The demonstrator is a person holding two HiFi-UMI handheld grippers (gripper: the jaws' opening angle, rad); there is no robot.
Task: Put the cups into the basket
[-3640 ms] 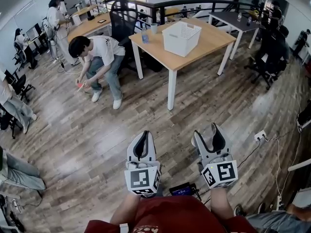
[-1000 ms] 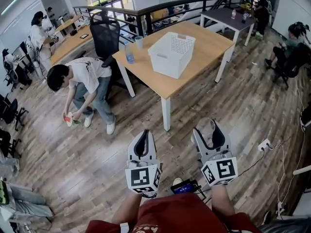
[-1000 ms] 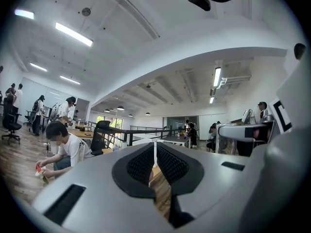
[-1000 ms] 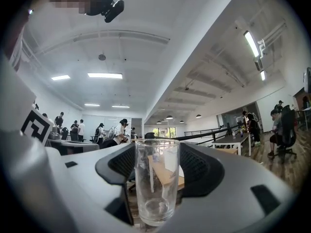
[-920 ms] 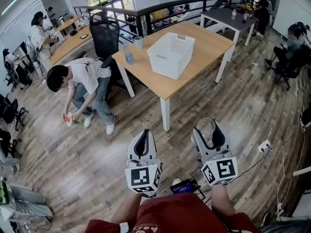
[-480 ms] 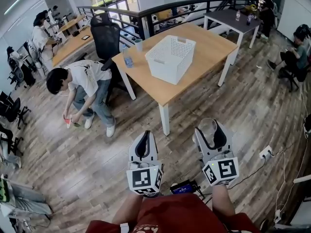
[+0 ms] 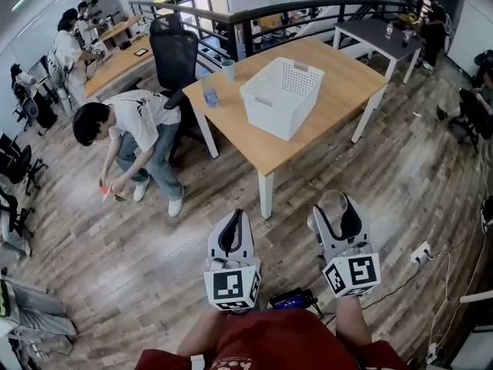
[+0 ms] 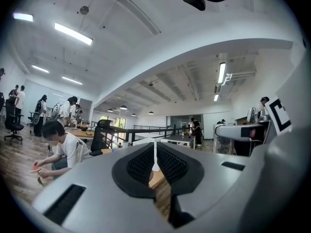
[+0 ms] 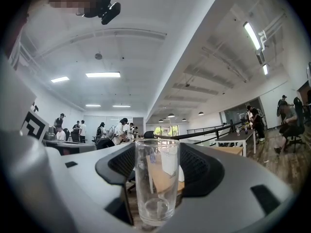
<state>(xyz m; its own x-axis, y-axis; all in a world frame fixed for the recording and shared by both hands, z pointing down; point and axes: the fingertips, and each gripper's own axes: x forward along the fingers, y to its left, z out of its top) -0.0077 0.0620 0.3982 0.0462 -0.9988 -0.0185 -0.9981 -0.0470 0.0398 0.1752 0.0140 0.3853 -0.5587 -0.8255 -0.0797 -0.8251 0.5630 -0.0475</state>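
Our right claw (image 7: 333, 209) grips a clear glass cup (image 9: 156, 178); our left claw (image 7: 231, 226) is pinched together, empty. We should carry the cup upright toward the basket (image 7: 271, 119).

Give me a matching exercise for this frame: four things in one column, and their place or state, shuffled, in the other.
Things:
1. left gripper
2. right gripper
3. basket
4. person in a white shirt

Place or state:
A. stands on the wooden table
B. jaws closed on a clear glass
C. crouches on the floor to the table's left
D. jaws together, nothing between them

Pairs: 1-D, 2-B, 3-A, 4-C
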